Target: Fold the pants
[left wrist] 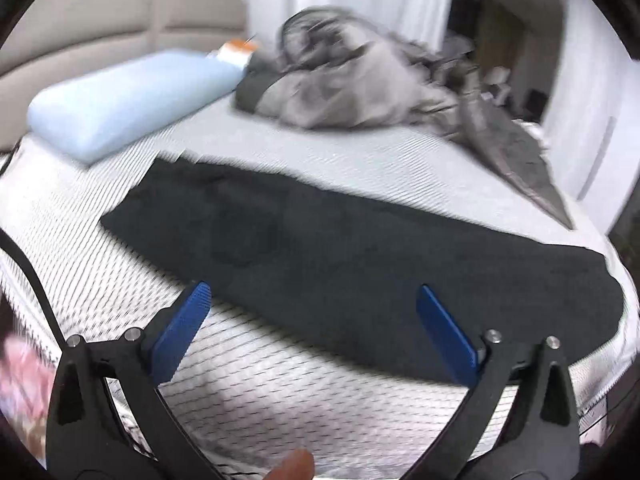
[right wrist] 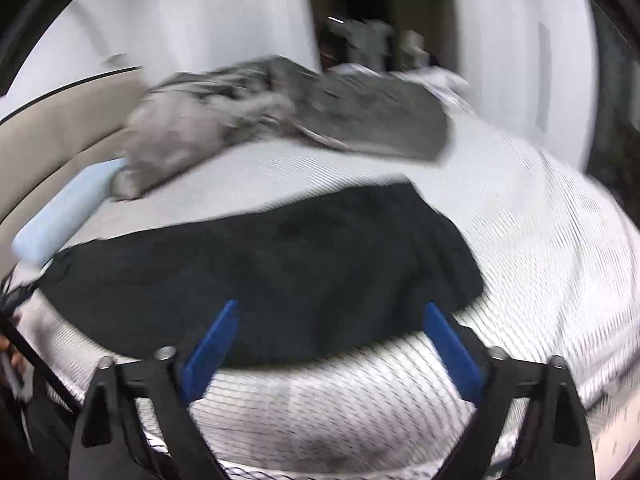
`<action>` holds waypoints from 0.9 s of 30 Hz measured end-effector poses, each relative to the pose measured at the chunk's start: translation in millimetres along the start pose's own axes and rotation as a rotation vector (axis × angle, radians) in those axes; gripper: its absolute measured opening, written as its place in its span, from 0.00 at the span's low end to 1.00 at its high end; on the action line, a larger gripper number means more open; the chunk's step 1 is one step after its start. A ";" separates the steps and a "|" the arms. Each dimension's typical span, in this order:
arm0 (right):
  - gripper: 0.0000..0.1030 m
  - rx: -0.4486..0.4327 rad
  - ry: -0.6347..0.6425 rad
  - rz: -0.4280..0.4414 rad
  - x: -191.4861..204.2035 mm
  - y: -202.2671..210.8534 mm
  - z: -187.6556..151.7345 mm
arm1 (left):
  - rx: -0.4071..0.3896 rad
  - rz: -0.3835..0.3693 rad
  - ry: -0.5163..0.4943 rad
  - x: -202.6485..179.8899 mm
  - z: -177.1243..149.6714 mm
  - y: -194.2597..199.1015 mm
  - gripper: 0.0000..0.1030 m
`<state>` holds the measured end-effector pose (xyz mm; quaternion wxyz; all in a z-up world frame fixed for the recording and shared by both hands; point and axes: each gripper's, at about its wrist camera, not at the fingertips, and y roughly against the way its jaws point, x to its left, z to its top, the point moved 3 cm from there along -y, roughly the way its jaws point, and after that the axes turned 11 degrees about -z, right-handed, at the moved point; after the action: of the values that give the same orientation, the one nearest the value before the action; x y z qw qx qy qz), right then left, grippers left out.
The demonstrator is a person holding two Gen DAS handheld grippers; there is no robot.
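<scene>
2 tools, left tool (left wrist: 314, 304) and right tool (right wrist: 330, 320), both released, nothing between the blue pads. Dark pants (left wrist: 340, 248) lie flat lengthwise on the bed (left wrist: 260, 364). Risk: a one-layer pinch would skew the fold. Room: striped mattress cover, blue pillow (left wrist: 128, 100), grey blanket (right wrist: 280, 108) heaped behind.

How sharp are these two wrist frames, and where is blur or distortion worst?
Left wrist: fisheye bends the striped white mattress; the grey crumpled blanket is smeared. Right wrist: heavier motion blur, the dark folded pants have soft edges.
</scene>
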<state>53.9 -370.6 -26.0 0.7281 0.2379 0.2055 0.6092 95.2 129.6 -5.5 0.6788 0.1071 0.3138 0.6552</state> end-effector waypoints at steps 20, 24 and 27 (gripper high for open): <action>0.83 0.199 0.467 0.428 188.0 -151.9 78.5 | -0.044 -0.003 -0.181 -94.9 -12.9 -59.9 0.99; 0.81 0.268 0.561 0.401 215.1 -195.1 85.3 | 0.045 -0.020 -0.173 -94.1 -21.1 -81.1 0.99; 0.76 0.293 0.655 0.377 235.3 -224.5 86.0 | 0.060 -0.009 -0.182 -92.5 -22.4 -88.9 0.99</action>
<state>322.5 -179.6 -93.2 0.4579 0.1661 0.4640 0.7399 160.8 24.6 -45.9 0.7038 0.1849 0.2709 0.6301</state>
